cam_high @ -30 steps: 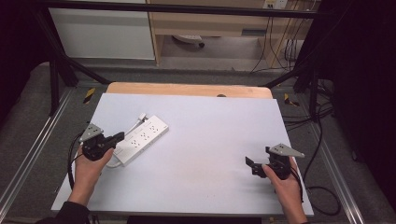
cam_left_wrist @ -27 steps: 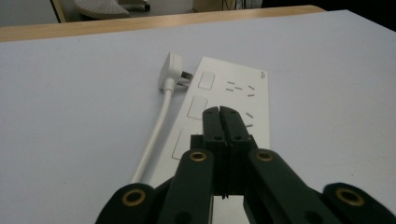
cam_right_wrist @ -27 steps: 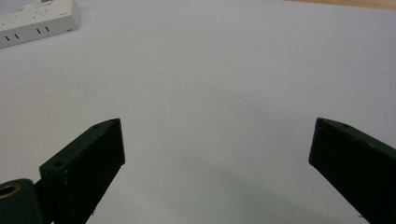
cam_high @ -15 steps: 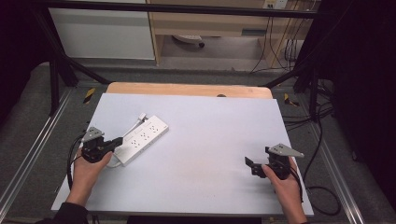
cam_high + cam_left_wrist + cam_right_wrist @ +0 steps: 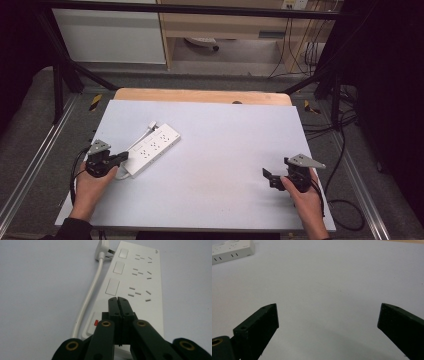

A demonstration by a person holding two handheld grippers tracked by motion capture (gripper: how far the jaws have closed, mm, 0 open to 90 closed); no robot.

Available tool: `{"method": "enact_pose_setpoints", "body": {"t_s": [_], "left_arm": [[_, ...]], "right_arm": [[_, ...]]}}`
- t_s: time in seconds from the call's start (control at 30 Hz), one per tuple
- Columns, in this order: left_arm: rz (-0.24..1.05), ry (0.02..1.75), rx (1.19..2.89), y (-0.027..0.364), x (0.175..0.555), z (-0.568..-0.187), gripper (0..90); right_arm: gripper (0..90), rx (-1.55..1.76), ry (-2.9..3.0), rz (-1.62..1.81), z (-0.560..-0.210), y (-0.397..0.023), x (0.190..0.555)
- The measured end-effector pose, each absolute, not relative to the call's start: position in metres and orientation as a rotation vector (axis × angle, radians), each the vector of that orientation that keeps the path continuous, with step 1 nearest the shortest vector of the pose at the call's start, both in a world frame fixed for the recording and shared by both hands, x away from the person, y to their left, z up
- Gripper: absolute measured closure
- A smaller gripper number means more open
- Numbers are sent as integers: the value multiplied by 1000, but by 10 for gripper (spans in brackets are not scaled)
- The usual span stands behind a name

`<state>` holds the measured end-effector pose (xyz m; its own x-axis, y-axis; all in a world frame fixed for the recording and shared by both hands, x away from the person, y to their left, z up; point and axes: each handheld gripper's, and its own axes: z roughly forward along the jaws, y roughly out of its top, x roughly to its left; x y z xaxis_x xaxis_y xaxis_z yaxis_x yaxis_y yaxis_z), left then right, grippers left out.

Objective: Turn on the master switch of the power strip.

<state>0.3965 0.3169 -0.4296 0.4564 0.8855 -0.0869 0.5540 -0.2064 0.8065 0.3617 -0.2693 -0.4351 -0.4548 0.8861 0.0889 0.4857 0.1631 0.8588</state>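
Observation:
A white power strip (image 5: 152, 148) lies slantwise on the left part of the pale table (image 5: 220, 150). Its white cable (image 5: 87, 297) runs along one side to a plug (image 5: 102, 250) at the far end. In the left gripper view the strip (image 5: 140, 282) shows several sockets, and a red switch (image 5: 96, 322) sits at its near end. My left gripper (image 5: 124, 156) is shut, jaws pressed together with nothing between them, its tips (image 5: 117, 298) over the strip's near end. My right gripper (image 5: 267, 175) hovers open near the table's front right, jaws wide apart (image 5: 328, 307) over bare surface.
The strip's corner (image 5: 232, 250) appears far off in the right gripper view. A wooden board edge (image 5: 200, 95) borders the table's far side. Black frame legs (image 5: 65, 75) and loose cables (image 5: 330, 130) stand on the floor around the table.
My left gripper has drifted slightly back toward the near edge, still shut. The power strip and the right gripper have not moved.

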Motion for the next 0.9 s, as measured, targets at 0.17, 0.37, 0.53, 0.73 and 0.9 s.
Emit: {"method": "enact_pose_setpoints", "body": {"t_s": [0.17,0.37,0.53,0.73,0.9], "left_arm": [[510,1223,1899,318,397,-431,900],[511,1230,1901,319,397,-432,900],[510,1235,1909,319,397,-433,900],[508,1243,1909,320,397,-433,900],[508,1241,1910,320,397,-433,900]], "right_arm": [[39,1299,2009,1223,-435,-269,362],[39,1299,2009,1223,-435,-269,362],[39,1298,2010,1222,-435,-269,362],[39,1298,2009,1222,-435,-269,362],[39,1298,2009,1222,-435,-269,362]]}}
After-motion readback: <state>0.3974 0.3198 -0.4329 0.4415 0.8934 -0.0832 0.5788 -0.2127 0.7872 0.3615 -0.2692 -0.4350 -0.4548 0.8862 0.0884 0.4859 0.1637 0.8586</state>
